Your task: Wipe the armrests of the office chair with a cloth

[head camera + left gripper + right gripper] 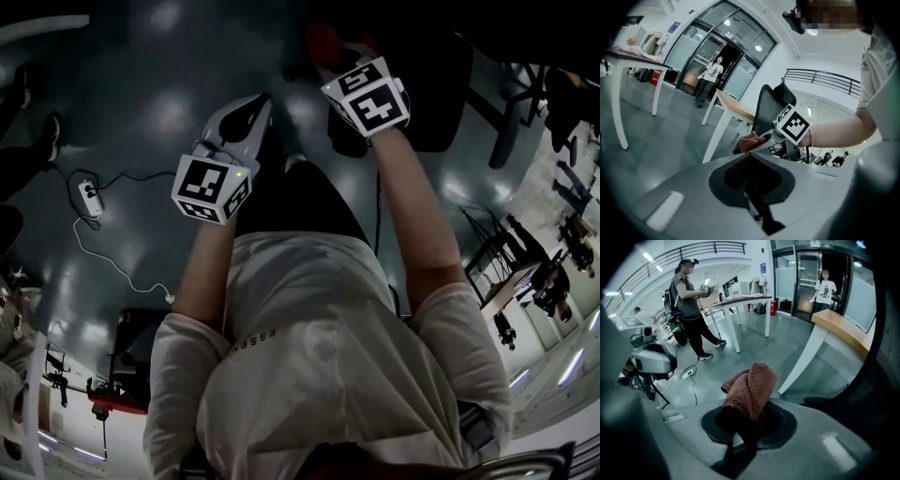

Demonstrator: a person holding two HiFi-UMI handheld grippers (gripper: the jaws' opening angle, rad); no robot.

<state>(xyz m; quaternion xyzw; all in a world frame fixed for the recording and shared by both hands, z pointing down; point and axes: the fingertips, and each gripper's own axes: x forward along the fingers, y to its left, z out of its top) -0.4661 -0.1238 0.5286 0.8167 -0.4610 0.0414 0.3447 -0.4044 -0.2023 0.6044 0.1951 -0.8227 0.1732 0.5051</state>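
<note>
My right gripper (330, 49) is shut on a reddish-pink cloth (750, 390), which stands up bunched out of its jaws. In the left gripper view the cloth (751, 140) and the right gripper (761, 139) show in front of the black mesh back of the office chair (768, 110). From the head view the chair (431, 94) is a dark shape just beyond the right gripper. A dark part of the chair (825, 401) lies low to the right of the cloth; no armrest shows clearly. My left gripper (253, 105) hangs apart to the left, shut on nothing.
A power strip (89, 197) with a white cable lies on the glossy floor at left. A white-legged table (726, 117) stands near the chair, another table (740, 301) farther off. One person (689, 305) stands by it, another (825, 287) in the doorway.
</note>
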